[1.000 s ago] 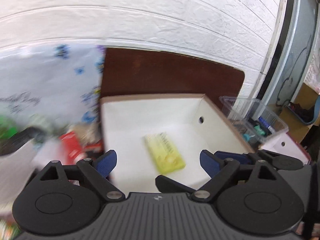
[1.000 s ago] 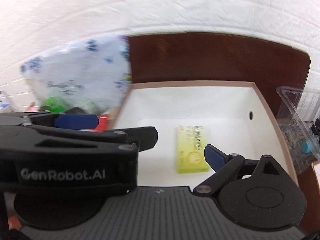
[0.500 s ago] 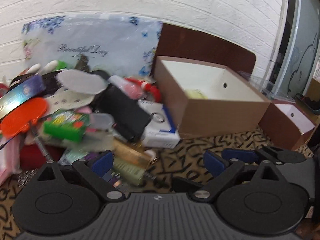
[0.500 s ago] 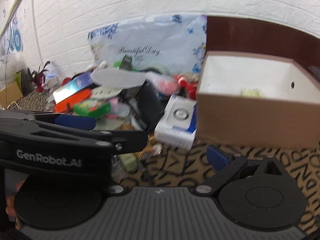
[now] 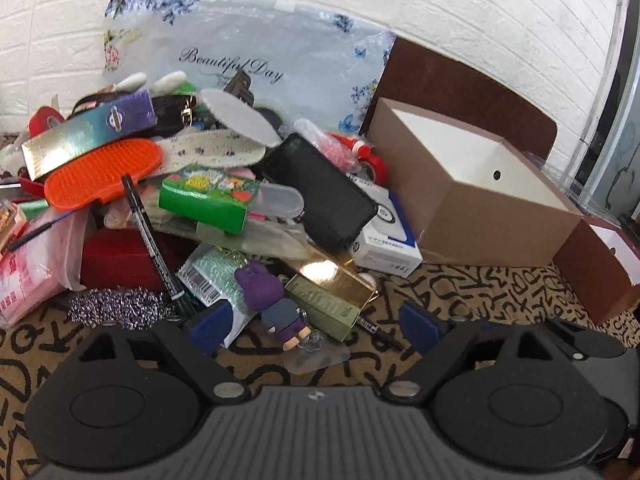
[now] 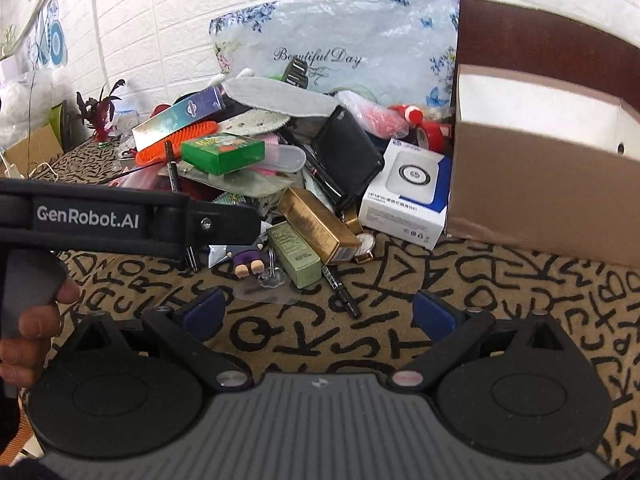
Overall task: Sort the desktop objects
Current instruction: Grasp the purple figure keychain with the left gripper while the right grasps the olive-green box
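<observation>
Hovering low over the patterned tablecloth (image 6: 500,280), both grippers are empty with their jaws spread wide: the left gripper (image 5: 308,326) faces the near edge of the clutter pile, and the right gripper (image 6: 320,312) hangs over bare cloth in front of it. Nearest the left gripper's blue fingertips (image 5: 210,330) lies a small purple figurine (image 5: 268,296), just beside a gold box (image 5: 332,296) and a barcoded packet (image 5: 210,276). A black marker (image 6: 340,288) lies on the cloth at the pile's front edge. Further back, a green box (image 5: 208,196), a black case (image 5: 320,192) and an orange brush (image 5: 100,172) are stacked on one another, with a white carton (image 6: 408,192) touching the open brown sorting box (image 5: 492,216) on the right. A floral bag (image 5: 240,56) leans on the brick wall behind.

My reading is that the step in hand is choosing and approaching the next item. The figurine looks like the likeliest target; the next move would call for lowering the left jaws around it alone, clear of the gold box and packet, before carrying it to a box.
</observation>
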A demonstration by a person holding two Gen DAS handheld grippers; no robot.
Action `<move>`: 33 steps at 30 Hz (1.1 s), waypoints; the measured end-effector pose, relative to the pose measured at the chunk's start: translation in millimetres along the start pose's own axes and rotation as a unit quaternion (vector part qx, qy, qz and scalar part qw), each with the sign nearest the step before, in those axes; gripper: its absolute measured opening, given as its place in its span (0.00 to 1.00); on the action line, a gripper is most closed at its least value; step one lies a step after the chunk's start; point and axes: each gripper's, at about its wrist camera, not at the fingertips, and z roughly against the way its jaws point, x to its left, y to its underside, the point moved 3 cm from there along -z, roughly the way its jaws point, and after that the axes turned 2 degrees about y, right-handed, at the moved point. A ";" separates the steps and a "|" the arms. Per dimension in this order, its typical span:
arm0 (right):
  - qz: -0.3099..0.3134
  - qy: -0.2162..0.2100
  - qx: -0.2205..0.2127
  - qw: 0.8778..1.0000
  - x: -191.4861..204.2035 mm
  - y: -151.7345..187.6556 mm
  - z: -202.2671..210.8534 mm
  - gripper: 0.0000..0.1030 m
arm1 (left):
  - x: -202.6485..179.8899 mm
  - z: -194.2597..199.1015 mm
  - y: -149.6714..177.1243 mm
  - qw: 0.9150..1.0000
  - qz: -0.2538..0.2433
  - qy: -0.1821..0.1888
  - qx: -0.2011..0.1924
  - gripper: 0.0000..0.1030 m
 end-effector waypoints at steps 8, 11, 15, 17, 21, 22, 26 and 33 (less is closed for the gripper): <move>0.022 0.003 0.003 1.000 -3.9 -2.0 -18.5 0.71 | 10.2 -21.9 2.1 1.000 0.017 -0.006 0.025 0.66; 0.041 0.001 0.005 0.999 -0.4 -3.8 -28.5 0.61 | 15.1 -29.6 -0.6 0.999 0.027 -0.008 0.031 0.64; 0.057 -0.006 0.016 0.998 4.8 -7.1 -42.0 0.48 | 23.0 -39.0 -1.8 0.998 0.046 -0.003 0.048 0.52; 0.063 -0.017 0.019 0.998 7.3 -8.6 -46.3 0.38 | 27.9 -43.6 -0.4 0.997 0.059 -0.001 0.058 0.52; 0.070 -0.026 0.019 0.997 11.2 -12.1 -54.9 0.34 | 34.6 -51.6 2.2 0.993 0.086 0.012 0.077 0.41; 0.072 -0.026 0.019 0.997 12.1 -13.0 -56.9 0.34 | 35.1 -52.6 2.3 0.993 0.086 0.012 0.078 0.35; 0.077 -0.026 0.011 0.997 14.9 -16.8 -65.2 0.34 | 39.0 -55.5 3.4 0.992 0.093 0.021 0.084 0.29; 0.095 -0.030 0.024 0.995 20.8 -14.3 -57.6 0.21 | 39.9 -45.8 4.3 0.993 0.074 0.030 0.085 0.25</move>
